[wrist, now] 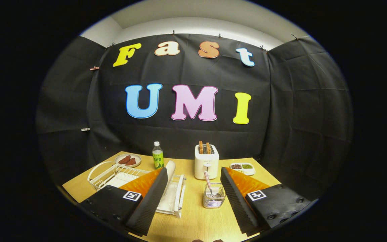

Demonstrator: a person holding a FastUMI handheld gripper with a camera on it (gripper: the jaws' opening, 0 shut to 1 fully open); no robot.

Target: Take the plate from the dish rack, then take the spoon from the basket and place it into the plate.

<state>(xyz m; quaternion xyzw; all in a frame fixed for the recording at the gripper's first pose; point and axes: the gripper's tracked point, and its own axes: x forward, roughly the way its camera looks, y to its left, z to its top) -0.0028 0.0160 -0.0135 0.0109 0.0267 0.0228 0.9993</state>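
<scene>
While the gripper [191, 188] hangs above the near edge of the table [193, 222], its 2 fingers stand wide apart and hold nothing, which suits a start with neither item taken yet. The plate [170, 171] stands on edge in the white dish rack [113, 174], just beyond the left finger, so its upper rim is free to pinch. The spoon [208, 181] leans upright in the wire basket [214, 196], between the fingers and slightly ahead, handle up for an easy grab. Bare wood between rack and basket looks like the likeliest spot to set the plate. A toaster [206, 161] and a bottle [158, 156] stand further back, clear of the approach.
</scene>
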